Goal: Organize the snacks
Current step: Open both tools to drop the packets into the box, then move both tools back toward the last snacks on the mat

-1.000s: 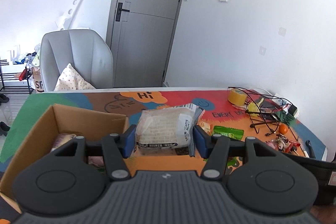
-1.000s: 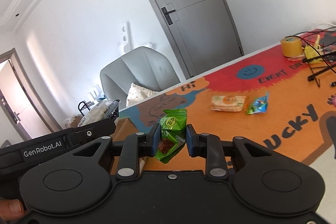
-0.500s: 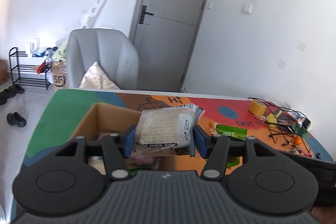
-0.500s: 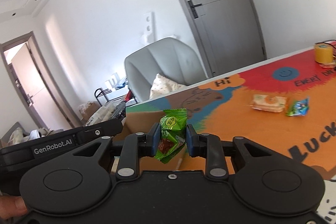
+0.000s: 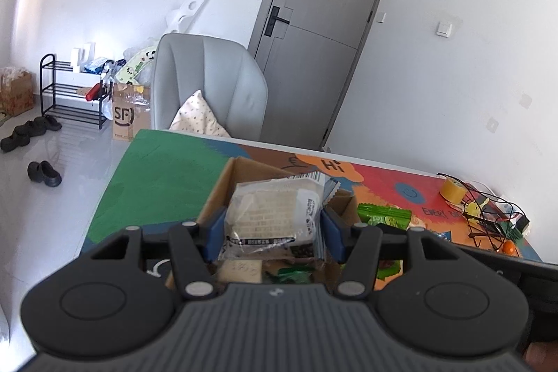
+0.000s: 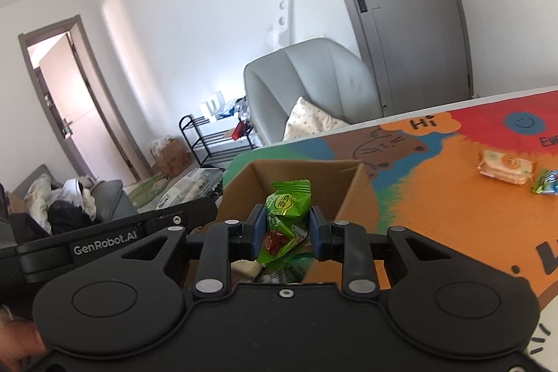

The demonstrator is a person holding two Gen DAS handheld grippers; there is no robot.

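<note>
Above the open box [image 5: 223, 187] on the counter [image 5: 157, 173], the left claw [image 5: 273, 229] grips a clear cracker pack [image 5: 272, 215], and the right claw [image 6: 285, 229] grips a green candy [image 6: 284, 218]; snacks lie in the box, two more far right

A grey armchair [image 5: 209, 86] is standing at the table's far edge, a patterned cushion [image 5: 197, 121] leaning on its seat. Left of it, a cardboard carton marked SF [image 5: 130, 115] is sitting beside a black shoe rack [image 5: 69, 93]. A grey door [image 5: 321, 33] is standing closed behind.
</note>
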